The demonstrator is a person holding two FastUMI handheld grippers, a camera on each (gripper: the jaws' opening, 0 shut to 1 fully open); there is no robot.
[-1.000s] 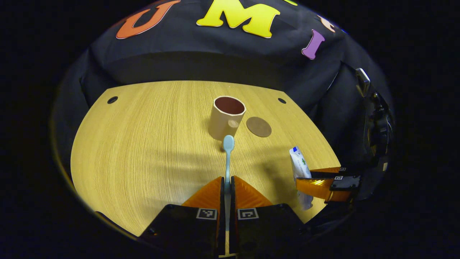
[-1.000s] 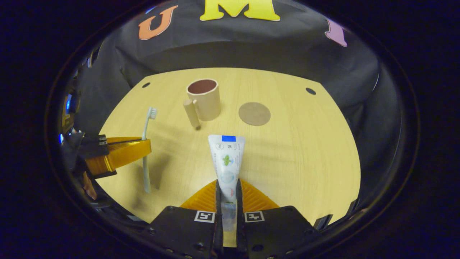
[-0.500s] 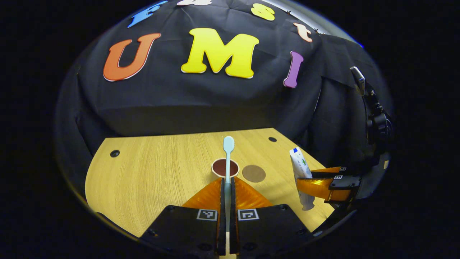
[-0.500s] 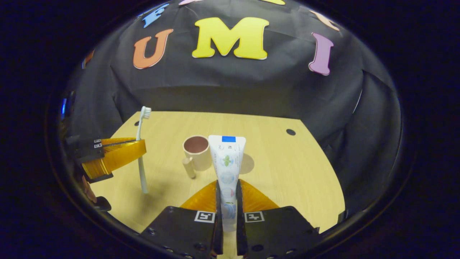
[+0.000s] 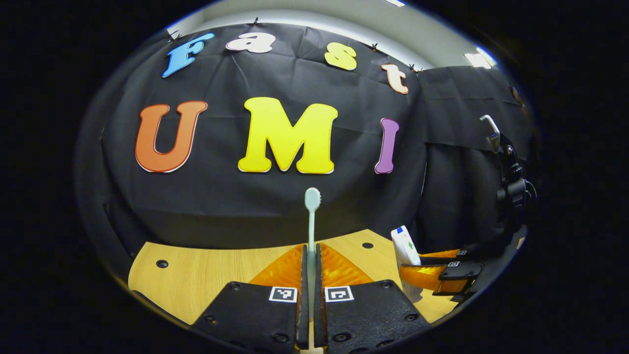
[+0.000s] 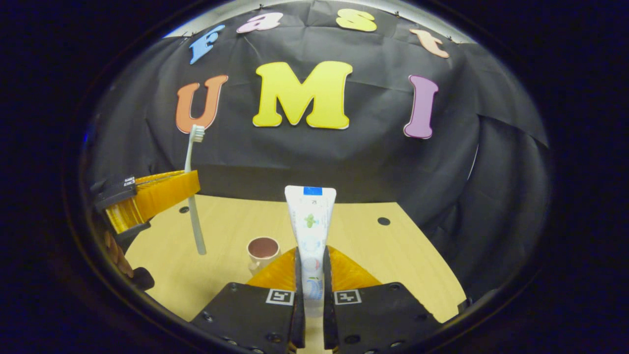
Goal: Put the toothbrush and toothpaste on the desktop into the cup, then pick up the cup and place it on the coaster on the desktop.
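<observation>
In the left gripper view my left gripper (image 5: 310,251) is shut on a pale blue toothbrush (image 5: 312,206), held upright with its head up against the booth wall. My right gripper (image 5: 407,269) shows at the right of that view, holding the white toothpaste tube (image 5: 404,244). In the right gripper view my right gripper (image 6: 310,255) is shut on the toothpaste tube (image 6: 310,221), which stands upright. The beige cup (image 6: 262,249) stands on the table just left of its fingers, mouth up. At the left my left gripper (image 6: 192,189) holds the toothbrush (image 6: 191,162) high above the table.
The round wooden table (image 6: 393,255) has small dark holes (image 6: 384,221) near its far edge, and its left part (image 5: 196,275) is bare. The black cloth wall rises close behind it. Part of a hand (image 6: 114,248) shows under my left gripper.
Both grippers have risen and tilted upward with the toothbrush and the toothpaste still in them. The table and cup have dropped low in both views; the coaster has gone behind the fingers.
</observation>
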